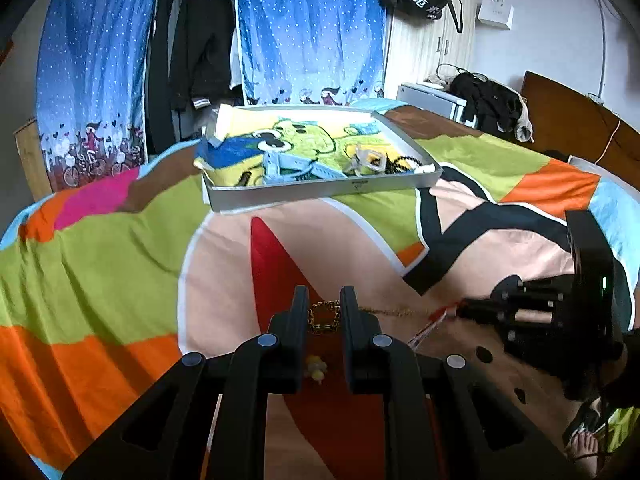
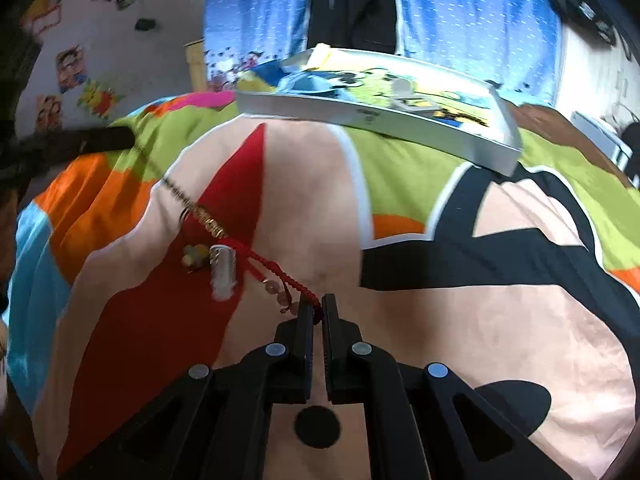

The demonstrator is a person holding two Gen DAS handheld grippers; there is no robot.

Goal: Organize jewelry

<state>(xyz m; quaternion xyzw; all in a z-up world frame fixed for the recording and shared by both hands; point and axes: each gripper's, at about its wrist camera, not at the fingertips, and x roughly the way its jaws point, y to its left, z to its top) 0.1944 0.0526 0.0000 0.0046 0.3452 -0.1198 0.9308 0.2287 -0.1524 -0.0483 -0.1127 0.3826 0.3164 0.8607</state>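
Jewelry, here a gold-coloured chain tangled with a red braided cord bracelet [image 2: 272,266], hangs strung between my two tools above the colourful patchwork bedspread [image 1: 100,264]; my left gripper [image 1: 324,308] has its jaws part-spread either side of a looped gold chain link section [image 1: 324,316], and I cannot tell whether they truly bite it; my right gripper [image 2: 318,306] has its jaws pressed nearly together, pinching the red cord's end. I judge the risks thus: pulling apart could tighten the knot or snap the fine chain; the small clear vial charm [image 2: 225,272] and beads could slip off; a loose left hold could drop everything onto the bedspread, well short of the shallow white cardboard tray [image 1: 320,190] near the bed's far edge, where other pieces lie.
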